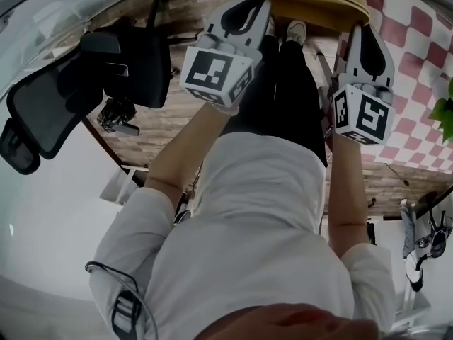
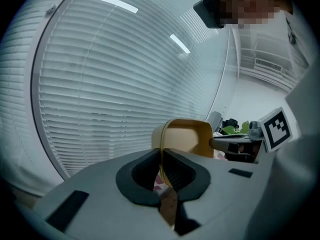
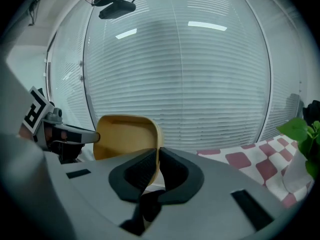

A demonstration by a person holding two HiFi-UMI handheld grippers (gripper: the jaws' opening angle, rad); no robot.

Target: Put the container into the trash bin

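A tan plastic container hangs between both grippers at the top of the head view, above the person's legs and shoes. My left gripper is shut on its left rim, my right gripper on its right rim. In the left gripper view the thin rim of the container is pinched between the dark pads of the left gripper, with the right gripper at the far side. The right gripper view shows the container clamped by the right gripper. No trash bin is in view.
A black office chair stands at the left on the wooden floor. A red-and-white checked cloth and a green plant lie at the right. White window blinds fill the background of both gripper views.
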